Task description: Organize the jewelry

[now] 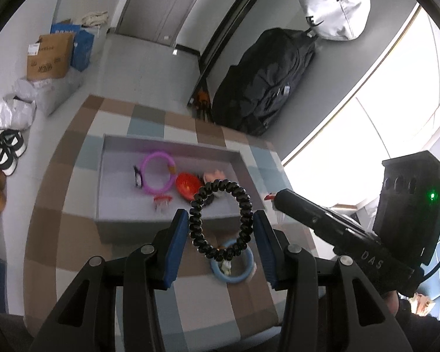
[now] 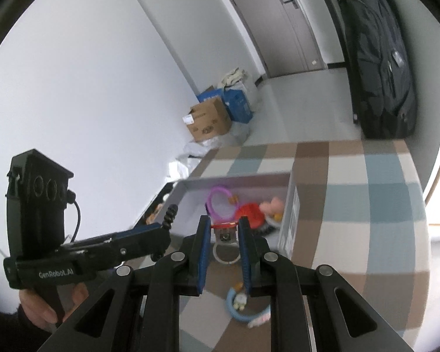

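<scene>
My left gripper is shut on a black spiral hair tie, held stretched between its blue pads above the table, in front of the grey box. In the right wrist view the tie's end sticks up from that gripper. My right gripper is shut on a red hair clip with a clear ring, held over the box's near edge. The box holds a purple ring, a red piece and a pink piece. A light blue ring lies on the checked cloth, also in the right wrist view.
The table has a brown, blue and white checked cloth. A black bag and white bag hang behind it. Cardboard boxes and shoes lie on the floor at the left.
</scene>
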`<control>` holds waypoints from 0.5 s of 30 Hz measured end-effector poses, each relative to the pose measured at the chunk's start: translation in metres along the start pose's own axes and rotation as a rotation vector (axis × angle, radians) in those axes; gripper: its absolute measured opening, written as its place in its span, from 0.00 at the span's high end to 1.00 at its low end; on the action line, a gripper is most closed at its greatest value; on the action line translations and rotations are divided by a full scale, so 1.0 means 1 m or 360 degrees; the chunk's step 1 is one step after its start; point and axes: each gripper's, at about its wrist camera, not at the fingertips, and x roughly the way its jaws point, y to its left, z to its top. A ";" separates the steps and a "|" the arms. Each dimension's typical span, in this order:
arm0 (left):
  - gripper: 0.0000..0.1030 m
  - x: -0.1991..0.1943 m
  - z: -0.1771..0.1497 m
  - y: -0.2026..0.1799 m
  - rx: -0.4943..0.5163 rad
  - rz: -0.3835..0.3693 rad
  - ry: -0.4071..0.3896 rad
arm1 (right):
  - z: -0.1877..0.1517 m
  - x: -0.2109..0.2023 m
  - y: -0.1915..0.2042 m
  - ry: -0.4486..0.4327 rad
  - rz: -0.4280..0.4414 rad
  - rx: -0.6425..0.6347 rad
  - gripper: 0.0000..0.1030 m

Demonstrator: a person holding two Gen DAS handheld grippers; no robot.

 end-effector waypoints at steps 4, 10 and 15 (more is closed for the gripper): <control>0.62 0.000 0.011 0.004 -0.0023 -0.0023 -0.0060 | 0.014 0.006 -0.003 0.0005 0.0009 -0.0004 0.83; 0.61 0.012 0.024 0.011 -0.0047 0.0026 -0.0078 | 0.029 0.024 -0.006 0.0040 0.0038 -0.0012 0.83; 0.61 0.025 0.030 0.014 -0.0038 0.0086 -0.0054 | 0.040 0.039 -0.010 0.0045 0.0063 -0.0020 0.83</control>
